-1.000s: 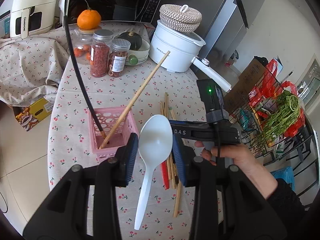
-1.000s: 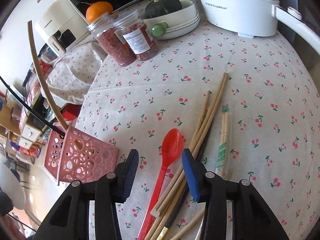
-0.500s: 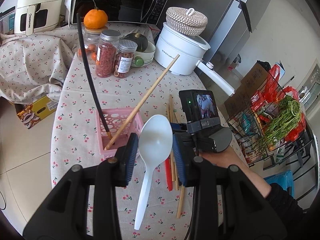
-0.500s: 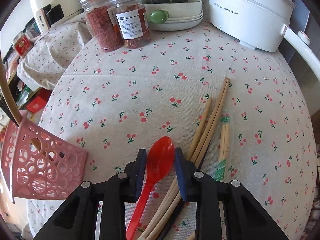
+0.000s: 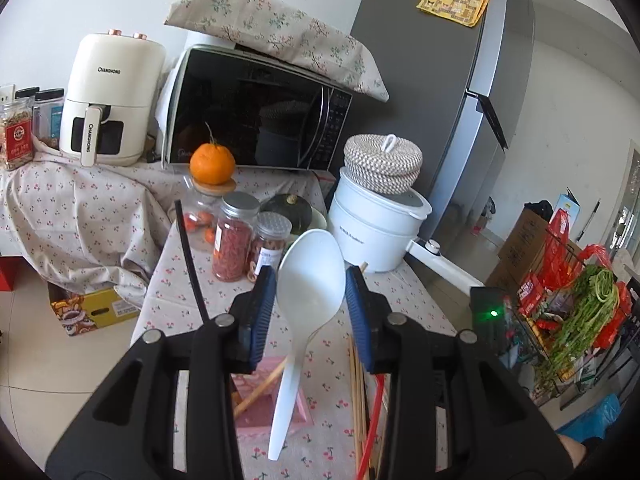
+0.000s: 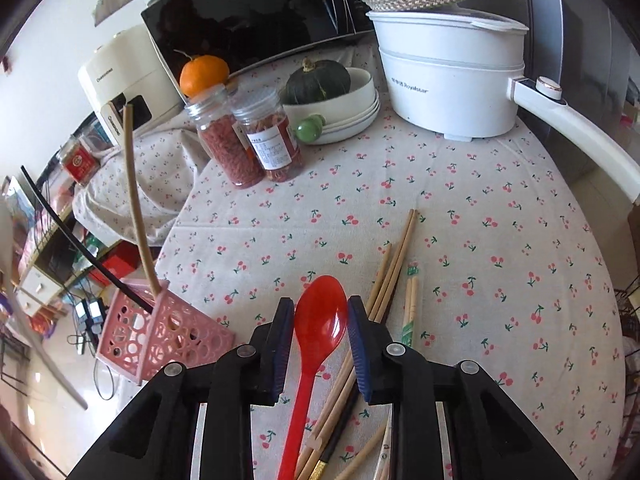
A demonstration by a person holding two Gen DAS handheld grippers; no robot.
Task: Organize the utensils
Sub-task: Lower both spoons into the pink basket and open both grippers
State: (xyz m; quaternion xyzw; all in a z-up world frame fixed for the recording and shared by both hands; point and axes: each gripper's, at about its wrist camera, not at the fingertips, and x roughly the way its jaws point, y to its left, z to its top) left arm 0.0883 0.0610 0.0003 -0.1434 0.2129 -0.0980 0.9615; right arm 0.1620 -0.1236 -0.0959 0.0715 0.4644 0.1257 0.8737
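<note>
I held the white spoon (image 5: 311, 276) clamped in my left gripper (image 5: 311, 304) above the pink basket (image 6: 160, 336); my right gripper (image 6: 320, 332) pinched the red spoon (image 6: 320, 316) right of it. Next, both needed lowering handle-first into the basket.

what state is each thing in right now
white spoon: gripped by the bowl in the left gripper
red spoon: gripped by the bowl in the right gripper
pink basket: upright, two chopsticks standing in it
loose chopsticks: lying on the table
jars: lids on
</note>
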